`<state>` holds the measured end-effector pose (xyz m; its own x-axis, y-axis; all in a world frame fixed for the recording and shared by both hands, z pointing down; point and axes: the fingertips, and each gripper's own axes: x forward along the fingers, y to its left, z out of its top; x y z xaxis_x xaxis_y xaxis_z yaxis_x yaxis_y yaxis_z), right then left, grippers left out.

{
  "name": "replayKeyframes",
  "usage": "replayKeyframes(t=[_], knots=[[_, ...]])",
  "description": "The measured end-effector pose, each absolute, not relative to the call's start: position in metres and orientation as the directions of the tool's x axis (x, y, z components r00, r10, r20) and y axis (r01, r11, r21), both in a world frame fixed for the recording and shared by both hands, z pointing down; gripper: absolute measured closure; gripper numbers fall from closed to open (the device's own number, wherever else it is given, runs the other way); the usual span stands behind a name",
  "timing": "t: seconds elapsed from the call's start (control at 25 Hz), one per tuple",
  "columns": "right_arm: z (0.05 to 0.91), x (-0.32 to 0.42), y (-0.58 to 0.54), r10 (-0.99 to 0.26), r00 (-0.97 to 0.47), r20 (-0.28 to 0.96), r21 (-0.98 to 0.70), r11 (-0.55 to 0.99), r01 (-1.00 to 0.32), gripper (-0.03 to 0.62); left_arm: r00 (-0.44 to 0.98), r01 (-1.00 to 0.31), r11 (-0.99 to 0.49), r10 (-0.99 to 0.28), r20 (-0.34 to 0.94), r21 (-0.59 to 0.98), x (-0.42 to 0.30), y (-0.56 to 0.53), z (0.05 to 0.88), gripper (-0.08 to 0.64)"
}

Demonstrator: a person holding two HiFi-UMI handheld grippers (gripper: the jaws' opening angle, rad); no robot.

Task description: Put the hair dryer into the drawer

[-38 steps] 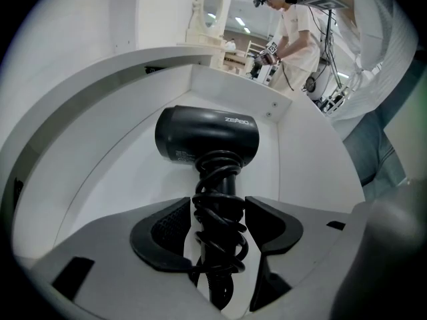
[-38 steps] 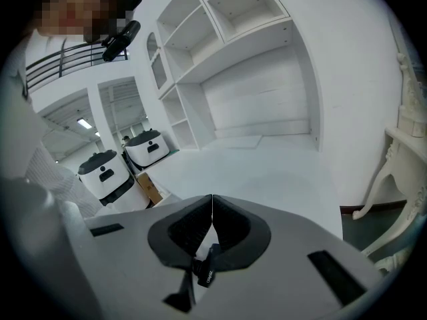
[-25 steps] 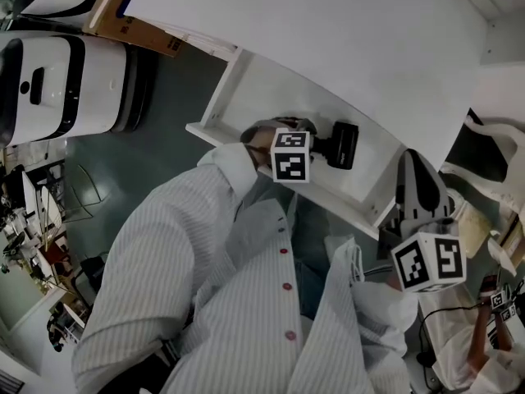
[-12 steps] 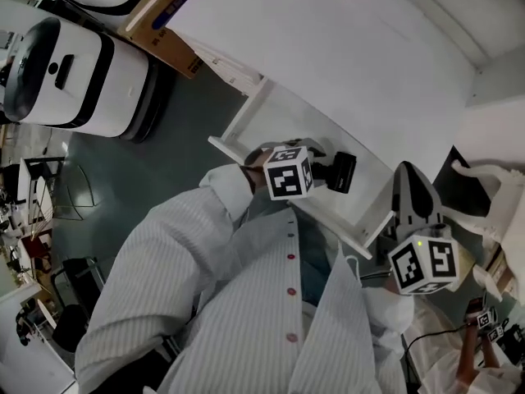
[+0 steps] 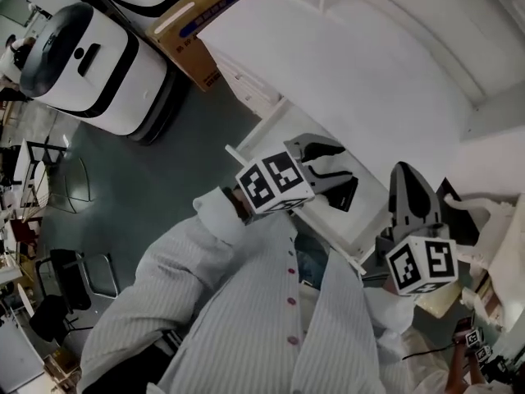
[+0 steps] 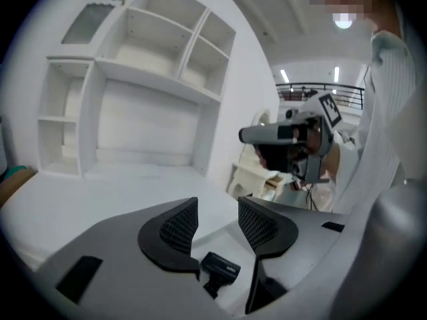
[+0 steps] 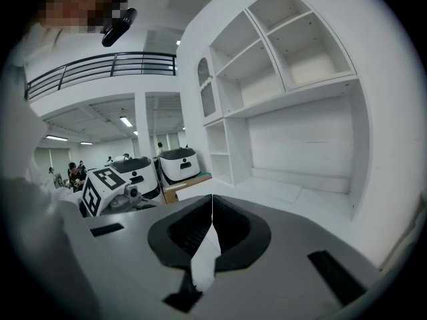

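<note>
In the drawer (image 5: 279, 134), near its right end, the dryer (image 5: 340, 189) lies free. The left gripper (image 5: 332, 161) above it is released and empty, its jaws just narrowing. The right gripper (image 7: 212, 222) is clenched on nothing. Next, I judge, push the drawer front squarely.

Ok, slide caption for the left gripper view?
Left gripper, its empty jaws just closing partway, above the black hair dryer in the white drawer.
</note>
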<state>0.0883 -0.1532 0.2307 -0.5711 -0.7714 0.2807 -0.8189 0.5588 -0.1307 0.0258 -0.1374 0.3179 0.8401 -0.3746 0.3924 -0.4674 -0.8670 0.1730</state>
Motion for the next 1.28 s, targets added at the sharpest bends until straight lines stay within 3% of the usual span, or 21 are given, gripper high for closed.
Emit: replayKeyframes(t=[0.24,0.4,0.6,1.28], knots=[[0.201,0.06,-0.148,-0.757,-0.613,0.226,-0.092,0.61,-0.787,0.58,0.858,-0.513,-0.828,-0.49,0.152,0.225,0.008,-0.136,0.236,0.393],[0.187,0.046,-0.142,-0.741,-0.645,0.187,-0.077,0.644,-0.762,0.58,0.859,-0.507,-0.827,-0.508,0.063,0.241,0.004,-0.127,0.205,0.467],[0.183,0.035,-0.139,-0.724,-0.67,0.168,-0.086,0.666,-0.741,0.58,0.846,-0.526,-0.817,-0.531,0.047,0.236,0.001,-0.124,0.196,0.549],[0.184,0.028,-0.14,-0.711,-0.678,0.184,-0.091,0.675,-0.732,0.581,0.84,-0.532,-0.812,-0.541,0.033,0.24,-0.007,-0.128,0.185,0.551]])
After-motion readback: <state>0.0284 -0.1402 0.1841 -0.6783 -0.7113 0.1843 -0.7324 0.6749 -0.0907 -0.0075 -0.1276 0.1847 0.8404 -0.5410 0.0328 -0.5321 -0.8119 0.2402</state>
